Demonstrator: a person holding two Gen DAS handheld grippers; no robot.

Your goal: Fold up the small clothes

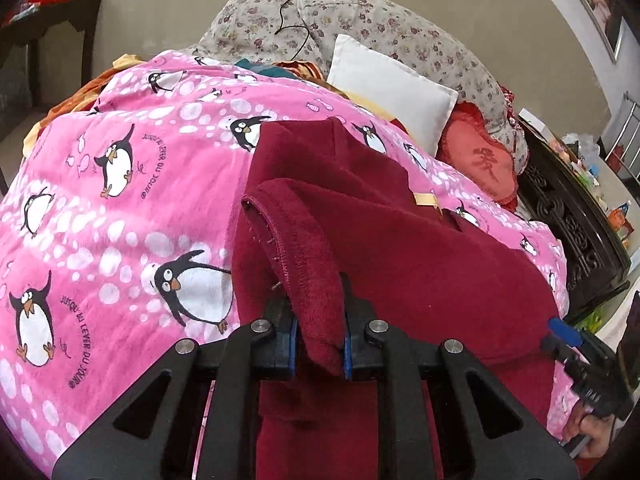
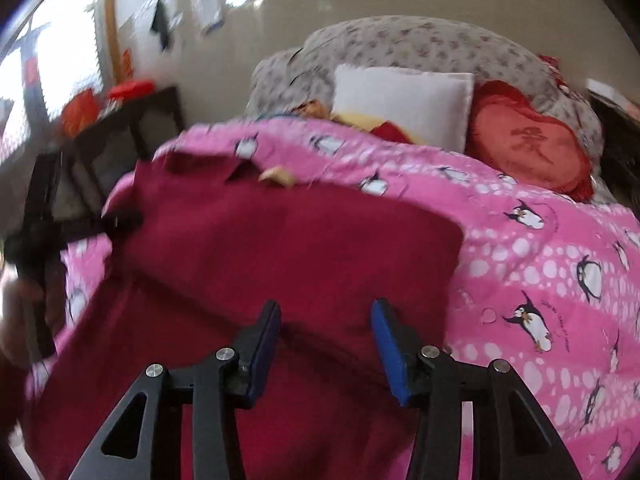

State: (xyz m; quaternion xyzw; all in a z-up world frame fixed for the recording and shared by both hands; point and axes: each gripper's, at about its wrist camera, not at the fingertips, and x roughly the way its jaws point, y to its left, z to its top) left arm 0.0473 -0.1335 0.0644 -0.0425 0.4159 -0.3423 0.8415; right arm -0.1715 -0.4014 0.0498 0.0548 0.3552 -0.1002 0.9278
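A dark red fleece garment [image 1: 420, 264] lies on a pink penguin-print blanket [image 1: 120, 208] on a bed. My left gripper [image 1: 320, 336] is shut on a hemmed sleeve or edge of the garment and holds it raised over the body of the garment. In the right wrist view the same red garment [image 2: 280, 248] spreads across the blanket [image 2: 540, 280]. My right gripper [image 2: 325, 340] is open and empty, just above the garment's near part. The right gripper also shows at the lower right of the left wrist view [image 1: 580, 356]. A small yellow label [image 1: 426, 199] sits at the garment's neck.
A white pillow [image 1: 394, 88], a red heart cushion [image 1: 480, 160] and a floral duvet [image 1: 360, 24] lie at the bed's head. A dark carved wooden frame [image 1: 568, 232] runs along the right. A dark table [image 2: 120, 148] with red items stands at left.
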